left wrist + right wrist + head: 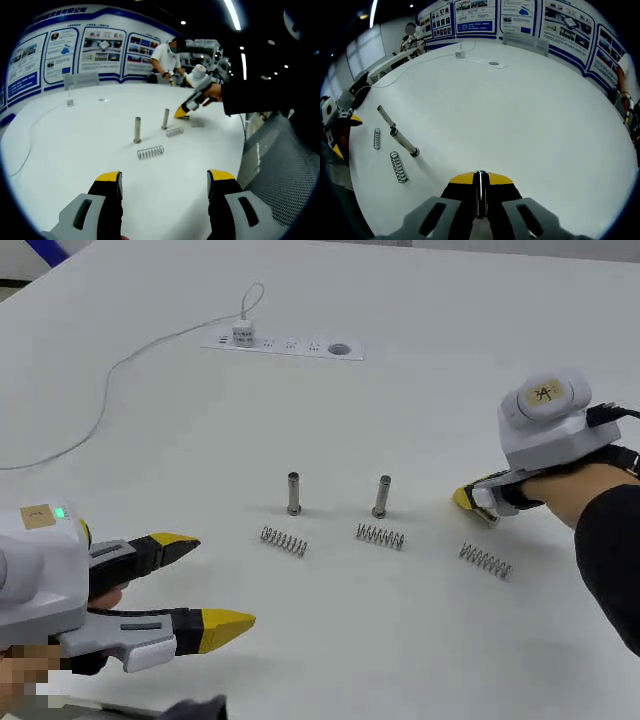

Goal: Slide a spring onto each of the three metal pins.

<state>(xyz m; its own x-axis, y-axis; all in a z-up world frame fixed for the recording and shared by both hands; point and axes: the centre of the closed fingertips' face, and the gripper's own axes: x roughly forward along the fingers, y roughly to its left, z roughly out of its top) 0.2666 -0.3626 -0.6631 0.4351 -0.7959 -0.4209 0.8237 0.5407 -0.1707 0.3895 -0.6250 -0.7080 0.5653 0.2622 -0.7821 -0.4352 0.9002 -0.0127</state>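
Left gripper (218,580) lower left, jaws wide; right gripper (468,498) mid right, clamping held pin (487,516).
Head view: left pin (293,493), centre pin (382,496) upright mid-frame; left spring (284,540), centre spring (380,535), right spring (485,560) lying loose below. Left gripper view: wall posters (100,47) upper left, lettering unreadable. Right gripper view: held pin bottom centre.
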